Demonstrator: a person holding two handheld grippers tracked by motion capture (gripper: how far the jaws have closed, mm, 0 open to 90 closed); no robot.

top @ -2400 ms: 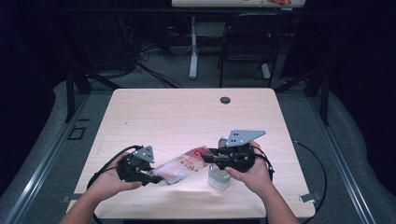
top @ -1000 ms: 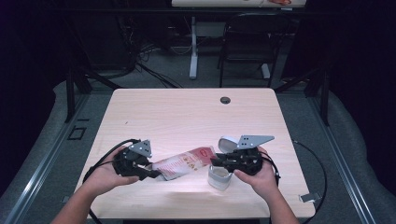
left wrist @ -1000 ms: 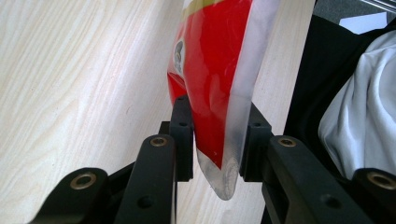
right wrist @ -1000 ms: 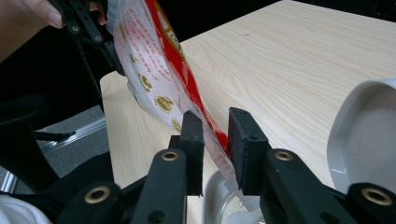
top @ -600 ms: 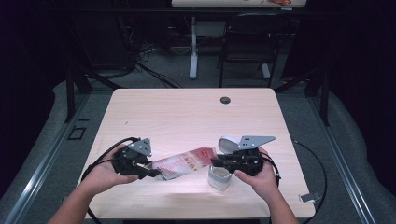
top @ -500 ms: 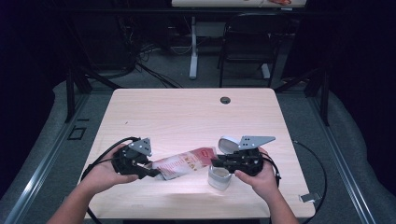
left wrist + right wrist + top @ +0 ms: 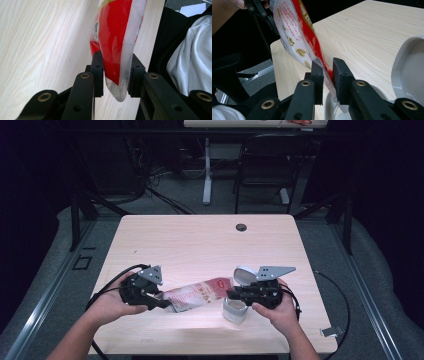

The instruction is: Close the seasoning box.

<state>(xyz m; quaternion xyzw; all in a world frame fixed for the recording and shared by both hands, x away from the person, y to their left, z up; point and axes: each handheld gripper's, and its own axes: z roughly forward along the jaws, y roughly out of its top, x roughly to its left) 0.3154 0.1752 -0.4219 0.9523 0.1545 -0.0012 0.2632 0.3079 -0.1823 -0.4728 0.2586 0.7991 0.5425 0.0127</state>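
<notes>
- The pouch [image 7: 197, 294], red and white, is stretched between the two grippers near the table's front edge, about 6 o'clock from the table's middle.
- Its one end sits at the left gripper [image 7: 162, 302], its other end at the right gripper [image 7: 231, 295], above the cup [image 7: 234, 311].
- In the left gripper view the pouch [image 7: 116, 45] runs up from between the jaws; both pads press its clear sealed end, so the left gripper [image 7: 115, 72] grips the pouch.
- In the right gripper view the pouch's [image 7: 297, 37] corner lies between the jaws of the right gripper [image 7: 327, 75]; these jaws have just been closing on it, and they look pressed against the film, though a thin gap cannot be ruled out.
- The cup [image 7: 332, 110] opens just below that corner, at 6 o'clock in the right gripper view; its hinged lid [image 7: 245, 275] stands raised at 12 o'clock from the cup in the high view.
- The table [image 7: 200, 240] is bare wood from the pouch to its far edge at 12 o'clock, save a small round grommet [image 7: 241, 227] near that edge.
- Open wood lies at 9 o'clock of the left hand [image 7: 107, 307] and at 3 o'clock of the right hand [image 7: 280, 312]; both hands are close to the front edge.
- A small clip [image 7: 330, 332] lies at the table's corner at 4 o'clock.
</notes>
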